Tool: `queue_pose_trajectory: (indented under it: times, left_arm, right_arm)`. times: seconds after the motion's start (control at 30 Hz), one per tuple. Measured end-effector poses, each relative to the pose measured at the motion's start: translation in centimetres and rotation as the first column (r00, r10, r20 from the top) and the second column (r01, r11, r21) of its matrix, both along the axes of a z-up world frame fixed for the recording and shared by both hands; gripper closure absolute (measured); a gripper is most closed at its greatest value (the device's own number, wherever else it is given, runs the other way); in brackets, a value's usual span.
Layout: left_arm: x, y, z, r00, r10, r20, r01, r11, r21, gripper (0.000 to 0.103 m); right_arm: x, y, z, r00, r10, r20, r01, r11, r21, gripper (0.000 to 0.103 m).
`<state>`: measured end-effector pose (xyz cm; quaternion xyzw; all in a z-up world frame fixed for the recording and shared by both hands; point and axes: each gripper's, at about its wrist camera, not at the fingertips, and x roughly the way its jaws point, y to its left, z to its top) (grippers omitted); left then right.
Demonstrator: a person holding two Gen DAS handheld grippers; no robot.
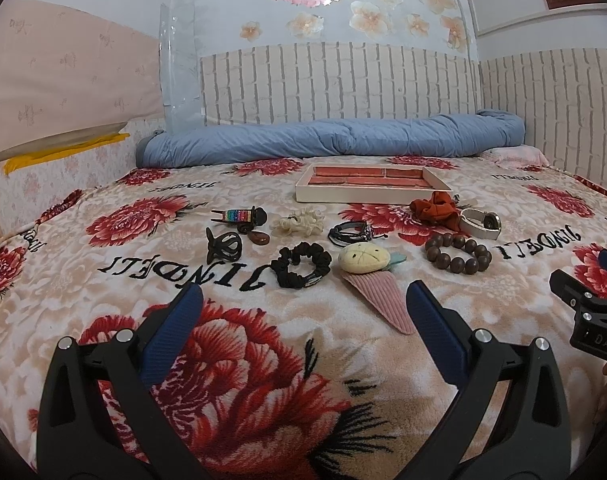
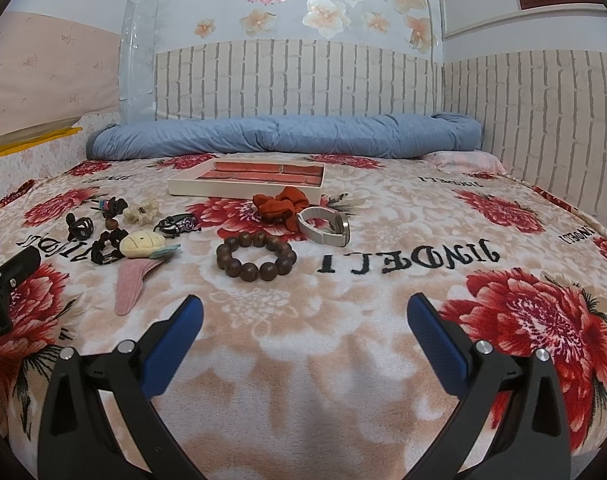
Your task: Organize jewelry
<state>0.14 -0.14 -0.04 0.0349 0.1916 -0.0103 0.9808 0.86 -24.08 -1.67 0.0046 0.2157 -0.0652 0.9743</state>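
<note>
- A white tray [image 2: 245,184] with empty red compartments lies on the bed, beyond both tongs.
- Left tongs [image 1: 303,308] and right tongs [image 2: 305,314] gape wide, holding nothing.
- A wooden bead bracelet [image 2: 256,254] lies just ahead of the right tongs.

Floral bed [image 1: 263,380], blue quilt [image 1: 335,136], brick-pattern wall [image 1: 335,80].

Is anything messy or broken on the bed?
Nothing looks broken or spilled. The hair ties, clips and bracelets, like the wooden bead bracelet and black scrunchie, just lie scattered on the flowery blanket, not yet in the tray, whose red compartments look empty. Both hand-held grippers, left and right, are open.
</note>
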Motion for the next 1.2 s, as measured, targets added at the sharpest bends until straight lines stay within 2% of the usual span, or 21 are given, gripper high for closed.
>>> queue_pose_trajectory:
  times: [0.2,0.3,0.43,0.53,0.63,0.8,1.2]
  left_arm:
    - [-0.4,0.3,0.0,1.000,-0.009,-0.010,0.008,1.000,-0.029,0.005]
    - [0.0,0.7,0.2,1.000,-0.010,-0.019,0.010,1.000,-0.020,0.005]
    - [0.5,1.6,1.4,1.000,0.002,-0.025,-0.003,1.000,-0.029,0.005]
    - [1.1,2.6,2.5,0.999,0.012,-0.031,-0.014,0.998,-0.062,0.005]
    - [2.2,3.2,3.4,0.999,0.021,-0.046,-0.025,0.997,-0.070,0.005]
    - [4.4,3.6,4.2,0.996,0.006,-0.092,-0.013,0.998,-0.069,0.005]
    - [9.5,3.7,3.8,0.984,-0.028,-0.177,0.022,0.999,-0.036,0.005]
  right_arm:
    - [-0.4,-0.5,0.5,1.000,0.006,0.010,-0.006,1.000,0.004,0.004]
    - [0.2,-0.5,1.0,1.000,0.002,0.003,-0.002,1.000,0.012,0.004]
    - [1.2,-0.5,1.6,1.000,0.000,-0.009,0.000,1.000,0.003,0.004]
    - [2.0,-0.3,1.9,1.000,0.007,-0.028,-0.007,1.000,0.007,0.004]
    - [2.7,-0.4,2.5,1.000,0.015,-0.028,-0.014,0.999,0.041,0.004]
    - [4.4,-0.2,3.4,0.999,-0.009,-0.040,0.010,1.000,0.025,0.004]
    - [8.6,0.2,2.5,0.993,-0.035,-0.112,0.034,0.999,-0.012,0.004]
